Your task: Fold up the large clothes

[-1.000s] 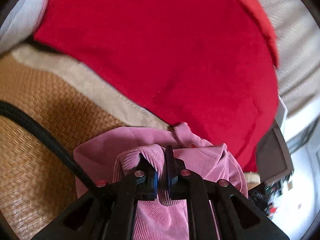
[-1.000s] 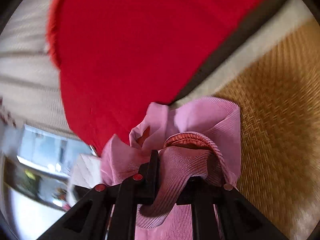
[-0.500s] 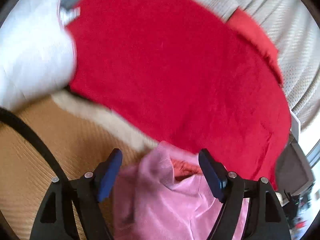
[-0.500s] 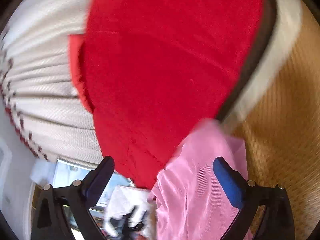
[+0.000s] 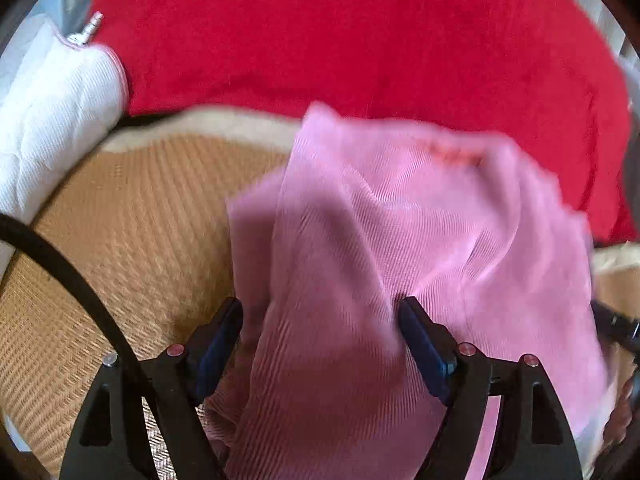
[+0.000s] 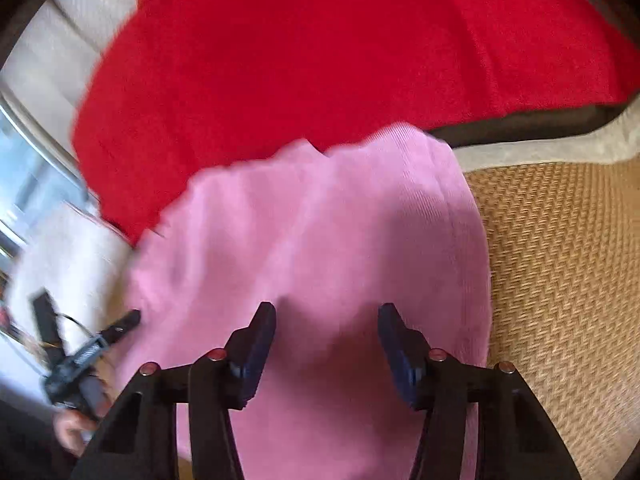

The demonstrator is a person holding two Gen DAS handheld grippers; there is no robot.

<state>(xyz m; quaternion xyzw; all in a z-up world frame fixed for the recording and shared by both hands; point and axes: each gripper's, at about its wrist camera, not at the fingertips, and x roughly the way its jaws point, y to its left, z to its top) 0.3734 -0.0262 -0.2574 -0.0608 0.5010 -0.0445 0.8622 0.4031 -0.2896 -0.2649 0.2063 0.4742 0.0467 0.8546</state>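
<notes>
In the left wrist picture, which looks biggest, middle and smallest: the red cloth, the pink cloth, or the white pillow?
1. Red cloth and pink cloth look about alike; the pink is nearer the camera, so no ranking.
2. White pillow, smallest, partly cut off.

Bright daylight fills both fisheye views (edges bend and darken); motion blur smears the pink garment [image 5: 420,240], softly shadowed.

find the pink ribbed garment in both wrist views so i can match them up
Left wrist: the pink ribbed garment fills centre and lower right, running down between the open left claw.
Right wrist: it fills the centre and lower middle, under the open right claw.
Shared landmark: the red cloth lies across the top of both, with woven tan matting beside the pink.
</notes>
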